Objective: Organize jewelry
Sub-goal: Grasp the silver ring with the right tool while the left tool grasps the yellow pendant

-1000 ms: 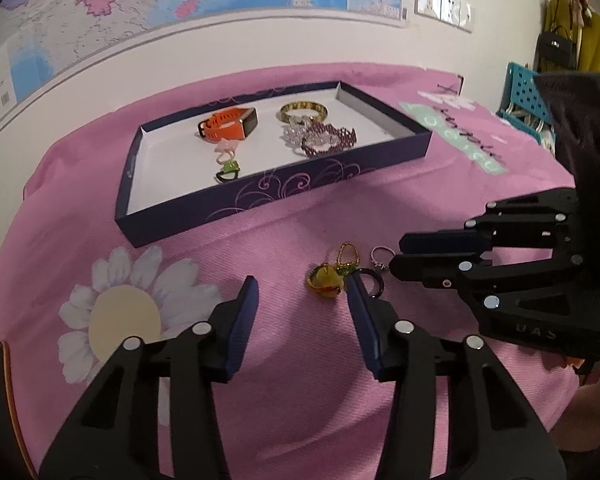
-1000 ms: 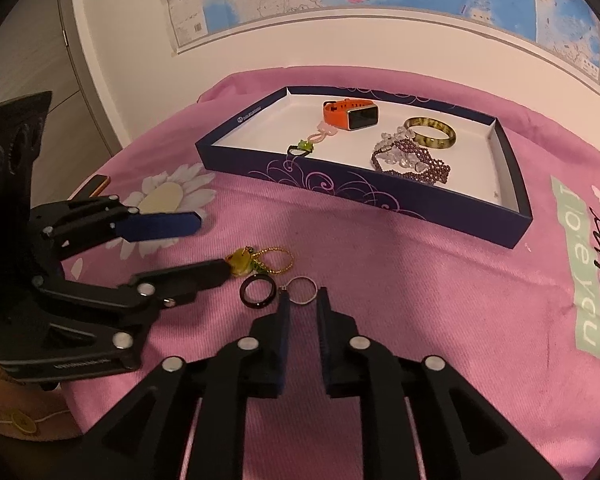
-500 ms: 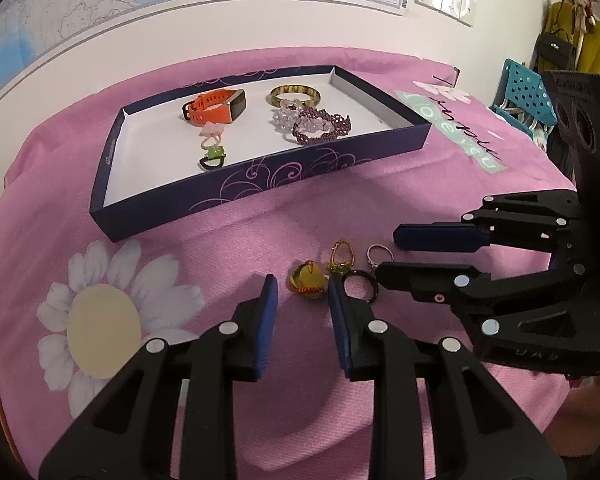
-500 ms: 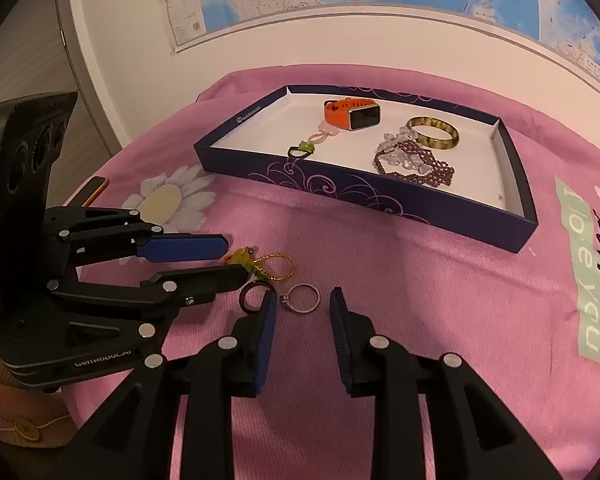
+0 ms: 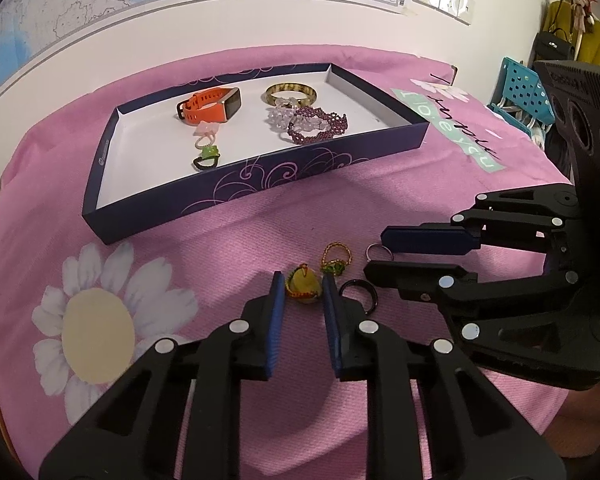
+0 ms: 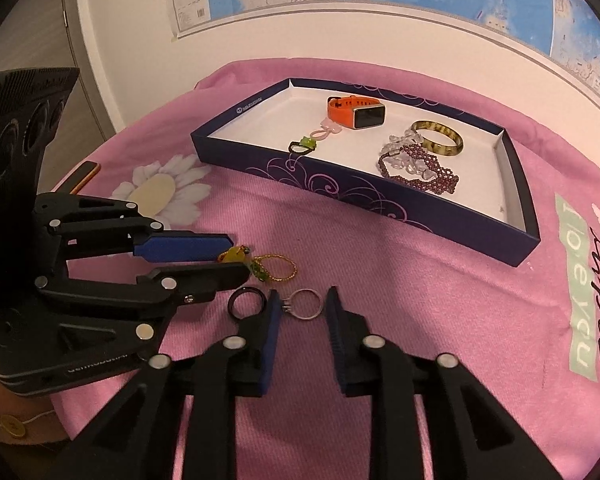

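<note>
Item: yellow charm ring (image 5: 303, 285), lying on the pink cloth (image 5: 228, 248) before the navy tray (image 5: 260, 184); flanked by the left gripper (image 5: 300, 300), jaws spread a little wider than the charm, nothing pinched. Item: silver ring (image 6: 305, 303), likewise on the cloth, framed by the right gripper (image 6: 300, 312), jaws parted, not gripping. Both judged light, rigid, smooth (liable to skid or flip); best taken across the band, low against the cloth. Black ring (image 6: 247, 304) lies just beside.
</note>
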